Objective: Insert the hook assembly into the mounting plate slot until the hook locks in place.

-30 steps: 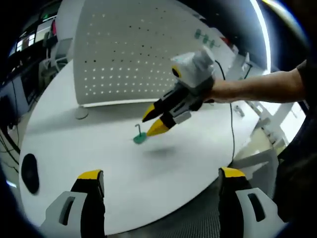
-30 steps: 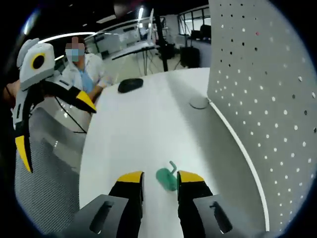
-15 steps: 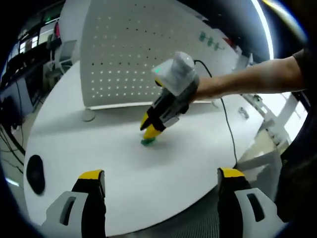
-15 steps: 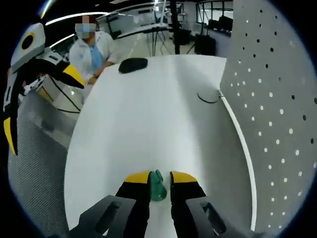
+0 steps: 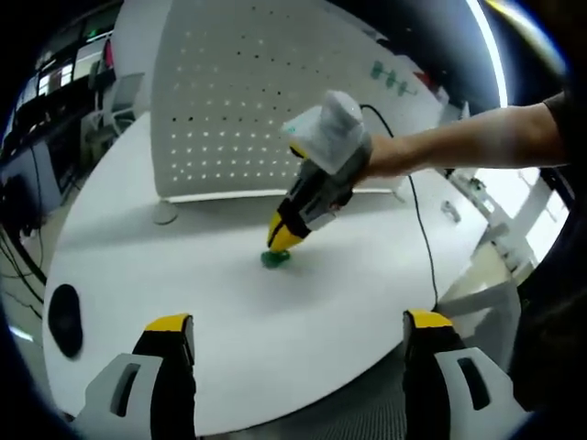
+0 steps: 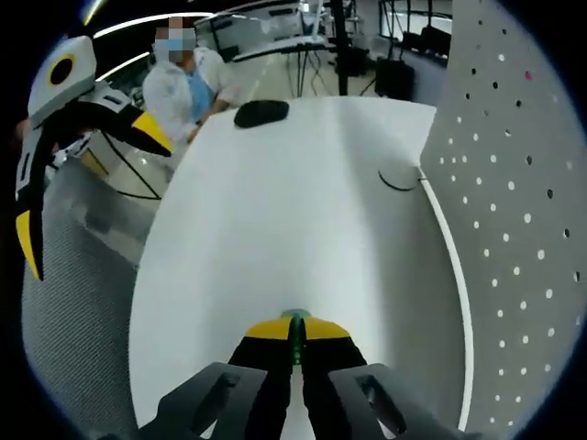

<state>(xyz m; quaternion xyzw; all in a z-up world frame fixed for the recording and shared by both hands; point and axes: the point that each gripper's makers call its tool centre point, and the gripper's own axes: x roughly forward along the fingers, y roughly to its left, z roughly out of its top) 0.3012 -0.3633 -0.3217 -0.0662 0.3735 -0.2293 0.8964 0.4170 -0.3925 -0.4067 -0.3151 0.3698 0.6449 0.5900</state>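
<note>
— What is carrying everything here?

— A round white table point(image 5: 303, 312). In the left gripper view, a white board with holes point(image 5: 248, 101) is standing on it at about 12 o'clock.

— And what is lying on the table?

— A small green hook point(image 5: 274, 258) is sitting near the middle. A black mouse point(image 5: 62, 320) is resting at 9 o'clock by the edge, and a white disc point(image 5: 164, 214) is lying at the board's foot.

Opposed views (shared table point(image 5: 183, 275))

bright overhead strip glare, fisheye-warped edges
</note>
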